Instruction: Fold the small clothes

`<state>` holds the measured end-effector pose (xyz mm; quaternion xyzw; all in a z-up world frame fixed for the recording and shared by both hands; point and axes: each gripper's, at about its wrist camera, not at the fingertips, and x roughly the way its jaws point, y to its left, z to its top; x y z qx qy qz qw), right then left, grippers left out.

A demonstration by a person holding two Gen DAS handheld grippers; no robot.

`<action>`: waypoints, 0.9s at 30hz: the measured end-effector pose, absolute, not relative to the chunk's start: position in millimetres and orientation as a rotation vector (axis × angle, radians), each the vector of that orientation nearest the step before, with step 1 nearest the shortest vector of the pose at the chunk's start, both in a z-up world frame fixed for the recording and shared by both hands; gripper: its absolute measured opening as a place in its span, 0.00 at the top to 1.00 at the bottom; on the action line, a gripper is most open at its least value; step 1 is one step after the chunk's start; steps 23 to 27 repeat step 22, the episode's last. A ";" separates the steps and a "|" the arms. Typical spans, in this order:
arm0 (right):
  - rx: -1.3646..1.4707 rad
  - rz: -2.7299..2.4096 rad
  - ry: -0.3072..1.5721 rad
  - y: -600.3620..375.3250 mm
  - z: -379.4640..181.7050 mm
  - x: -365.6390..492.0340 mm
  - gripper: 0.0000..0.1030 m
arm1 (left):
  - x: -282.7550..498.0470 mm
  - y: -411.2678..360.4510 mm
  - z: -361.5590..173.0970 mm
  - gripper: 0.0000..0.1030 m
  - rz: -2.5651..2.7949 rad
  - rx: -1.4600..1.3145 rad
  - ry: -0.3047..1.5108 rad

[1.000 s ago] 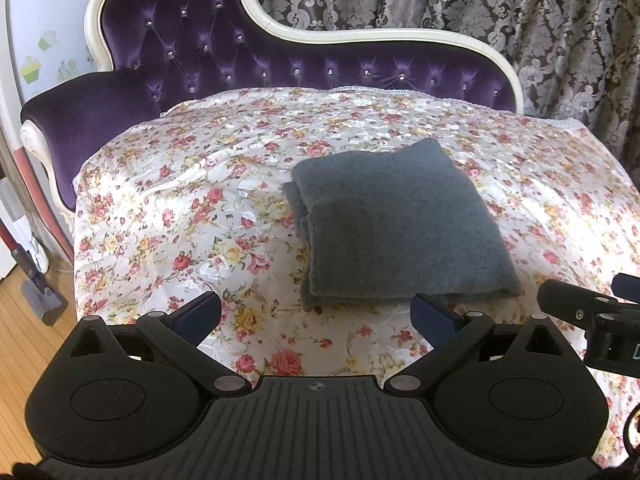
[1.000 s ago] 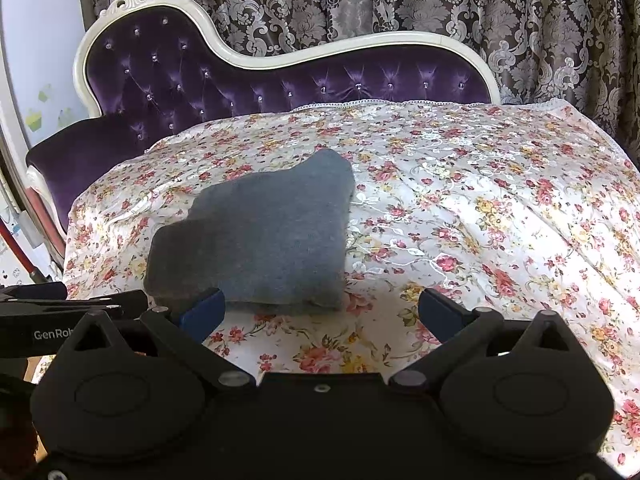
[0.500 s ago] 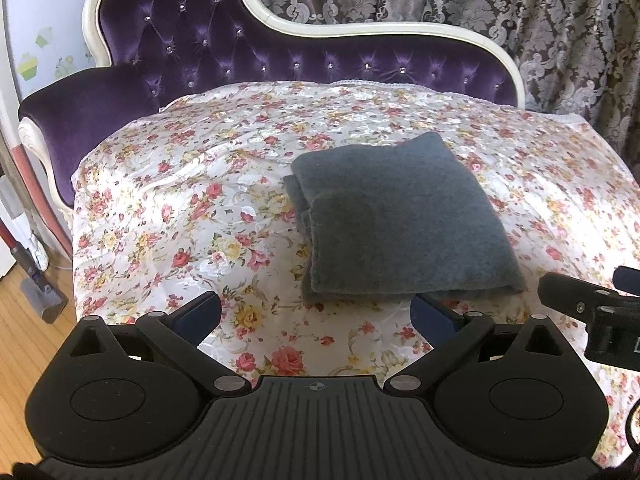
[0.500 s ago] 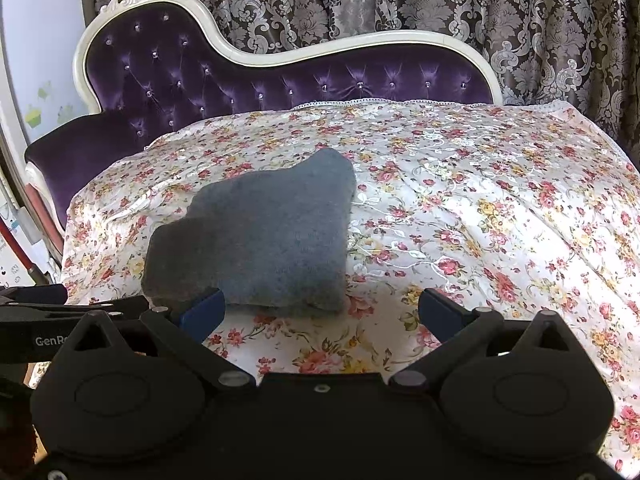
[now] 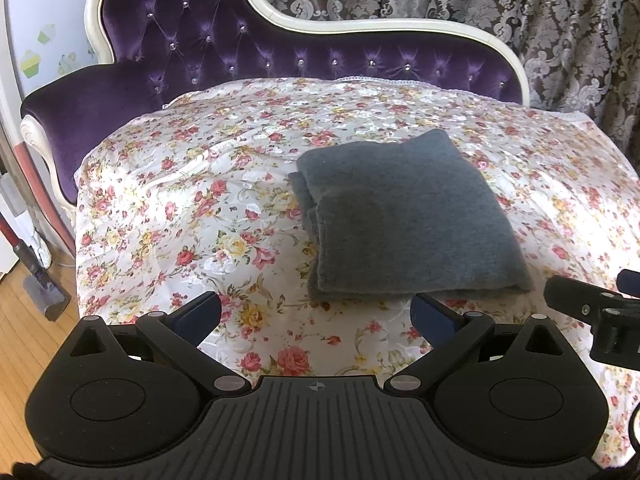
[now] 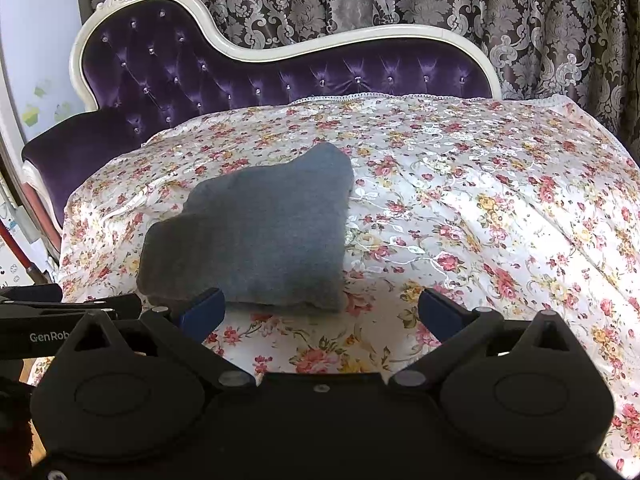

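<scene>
Grey knit garment (image 5: 408, 216) folded on the floral bedspread (image 5: 192, 208), purple tufted chaise (image 5: 224, 40) behind, my left tool (image 5: 316, 314) and right tool (image 6: 320, 310) both spread wide, holding nothing, just short of it

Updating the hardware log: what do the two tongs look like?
Left tongs and right tongs match: matte black bodies, twin rounded lobes with circular recesses, silver pivot pins, blue fingertip pads. The left's centre plate is ribbed. White "GenRob" lettering on the left's side. No cables visible.
</scene>
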<state>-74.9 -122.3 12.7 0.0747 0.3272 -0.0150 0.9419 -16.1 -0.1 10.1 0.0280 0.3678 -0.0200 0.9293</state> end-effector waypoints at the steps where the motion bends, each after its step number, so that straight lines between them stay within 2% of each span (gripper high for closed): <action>1: 0.154 -0.030 0.670 -122.5 12.2 -74.7 0.01 | -16.0 0.3 9.9 0.01 -0.040 0.059 0.753; 27: 0.161 -0.014 0.684 -117.8 9.9 -74.7 0.01 | -17.5 -1.5 9.1 0.01 -0.050 0.066 0.750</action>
